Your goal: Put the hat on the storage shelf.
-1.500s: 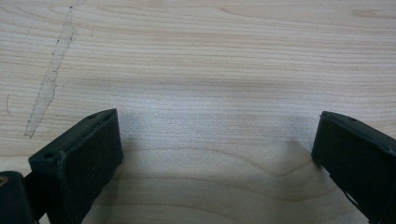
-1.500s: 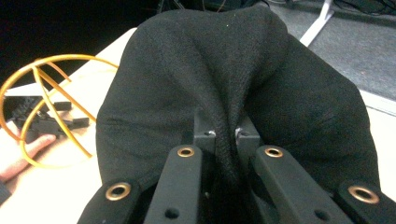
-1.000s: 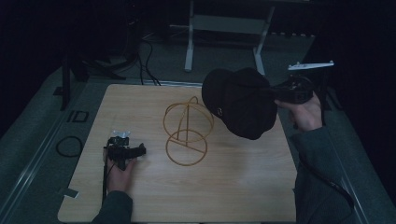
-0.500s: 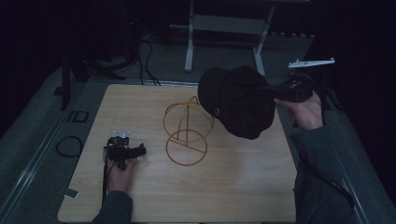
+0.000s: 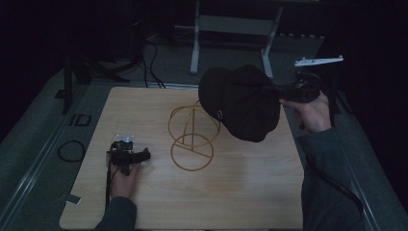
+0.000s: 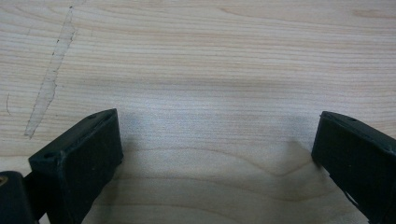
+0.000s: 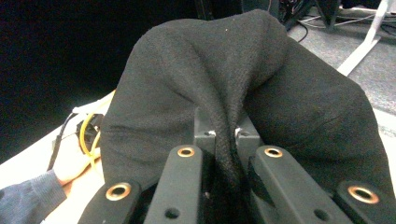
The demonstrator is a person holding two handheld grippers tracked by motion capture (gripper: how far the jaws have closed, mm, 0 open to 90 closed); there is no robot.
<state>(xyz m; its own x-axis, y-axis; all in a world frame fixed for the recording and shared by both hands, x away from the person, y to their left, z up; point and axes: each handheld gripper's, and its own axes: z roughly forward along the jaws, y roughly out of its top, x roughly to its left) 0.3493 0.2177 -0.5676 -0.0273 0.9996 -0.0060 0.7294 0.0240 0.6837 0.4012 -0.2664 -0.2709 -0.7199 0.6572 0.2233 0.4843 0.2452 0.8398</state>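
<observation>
One small round emblem, unreadable, is seen on the black cap (image 5: pixel 240 103), which is clenched by the right gripper (image 5: pixel 269 89) above the gold wire stand (image 5: pixel 192 139); the left gripper (image 5: pixel 144 155) is held released on the table (image 5: pixel 231 192).

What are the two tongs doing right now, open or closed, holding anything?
Left tongs: open, holding nothing, resting at the wooden table.
Right tongs: closed on a fold of the black hat, held up beside the gold wire stand.
</observation>
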